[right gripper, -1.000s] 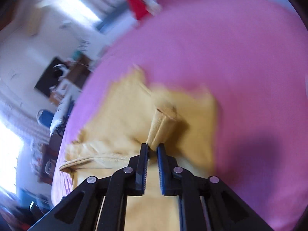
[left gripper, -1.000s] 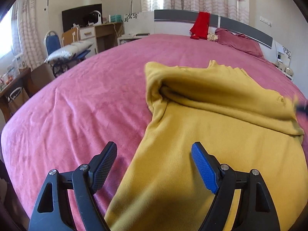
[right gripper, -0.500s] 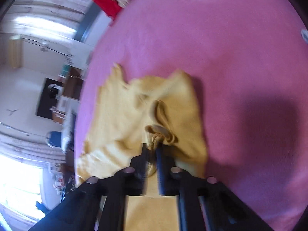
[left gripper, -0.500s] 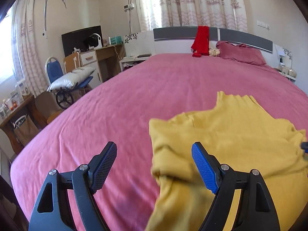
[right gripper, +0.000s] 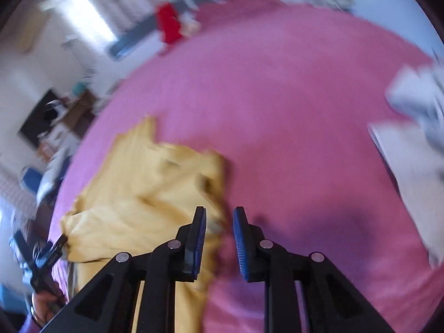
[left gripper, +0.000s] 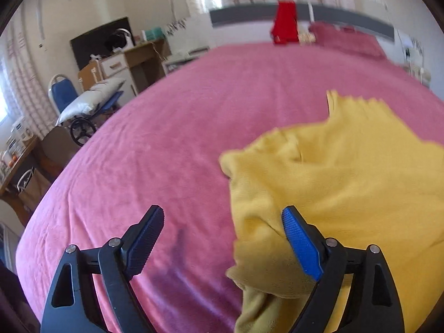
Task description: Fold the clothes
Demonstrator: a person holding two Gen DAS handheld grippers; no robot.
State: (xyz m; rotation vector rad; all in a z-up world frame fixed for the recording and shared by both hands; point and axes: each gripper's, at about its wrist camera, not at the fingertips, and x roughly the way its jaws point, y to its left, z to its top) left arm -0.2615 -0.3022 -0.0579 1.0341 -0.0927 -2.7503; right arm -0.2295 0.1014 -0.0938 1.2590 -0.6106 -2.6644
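Note:
A yellow sweater (left gripper: pixel 347 183) lies partly folded on the pink bedspread (left gripper: pixel 180 138). In the left wrist view its bunched left edge sits just inside the right finger. My left gripper (left gripper: pixel 224 236) is still widening its jaws, which stand far apart and press on nothing. In the right wrist view the yellow sweater (right gripper: pixel 144 188) fills the lower left. My right gripper (right gripper: pixel 219 229) hovers at its right edge with its jaws opening. A bit of yellow cloth shows in the narrow gap, but the pads are clear of it. The left gripper (right gripper: pixel 47 252) shows at the far left, held by a hand.
A red garment (left gripper: pixel 285 25) hangs on the grey headboard beside a dark pink pillow (left gripper: pixel 347 38). Pale folded clothes (right gripper: pixel 410 127) lie at the bed's right side. Left of the bed stand a blue chair (left gripper: pixel 63 91) with a cushion, a desk and a dark screen.
The right gripper has let go of the yellow fold it pinched, risen and parted its jaws. The left gripper has drawn off the sweater to the left, which now lies at its right finger.

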